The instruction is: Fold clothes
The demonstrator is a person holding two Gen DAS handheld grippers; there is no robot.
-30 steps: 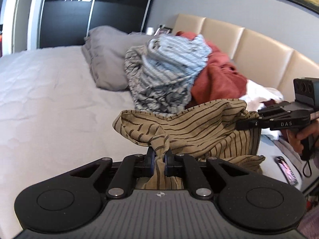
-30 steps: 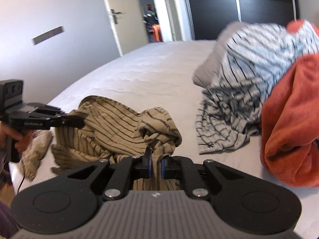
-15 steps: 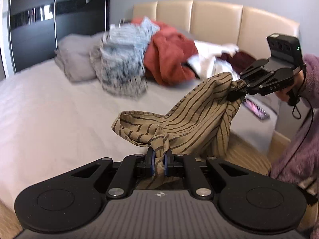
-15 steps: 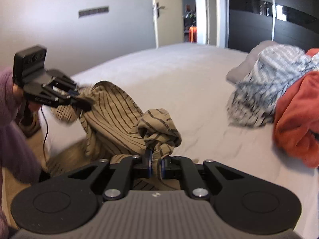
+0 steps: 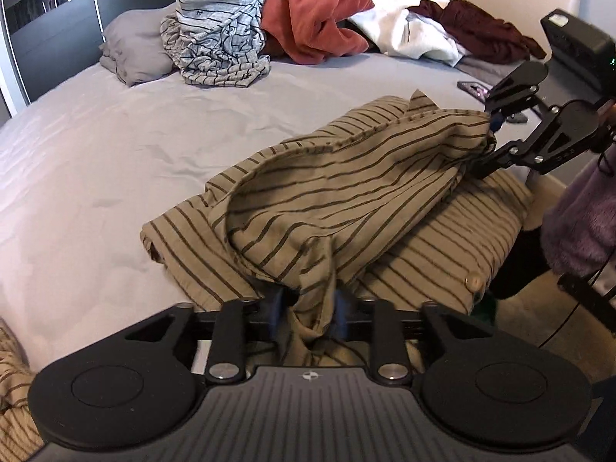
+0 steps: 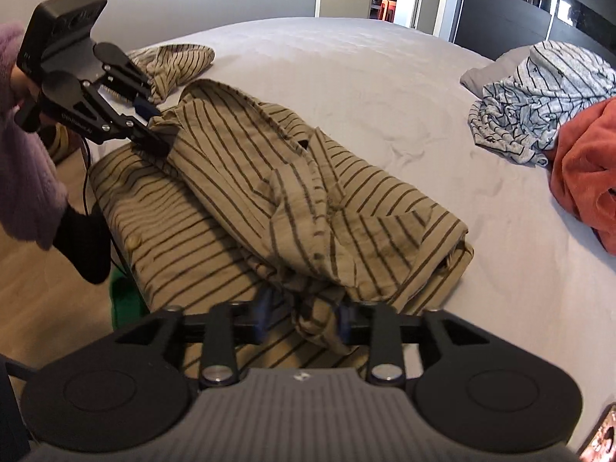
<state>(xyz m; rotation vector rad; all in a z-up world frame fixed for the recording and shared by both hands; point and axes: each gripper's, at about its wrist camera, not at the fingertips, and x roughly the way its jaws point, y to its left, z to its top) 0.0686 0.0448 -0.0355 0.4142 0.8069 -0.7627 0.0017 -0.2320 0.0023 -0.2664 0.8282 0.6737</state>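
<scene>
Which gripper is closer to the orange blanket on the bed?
Right, though neither is near. The right gripper is beside the orange blanket's end of the striped shirt; the left gripper is at the shirt's far end.

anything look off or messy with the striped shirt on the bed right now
The tan brown-striped shirt lies crooked and bunched on the grey bed sheet, its lower part hanging over the mattress edge, a fold heaped on top. Unfolded clothes are piled near the headboard, including a rust-orange fleece garment.

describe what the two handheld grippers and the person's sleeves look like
Both the left gripper and the right gripper are matte black with round side discs, a ribbed grey body, silver pivot bolts and blue finger pads. A boxy black camera tops each. A thin black cable hangs down. The sleeve is fuzzy purple.
</scene>
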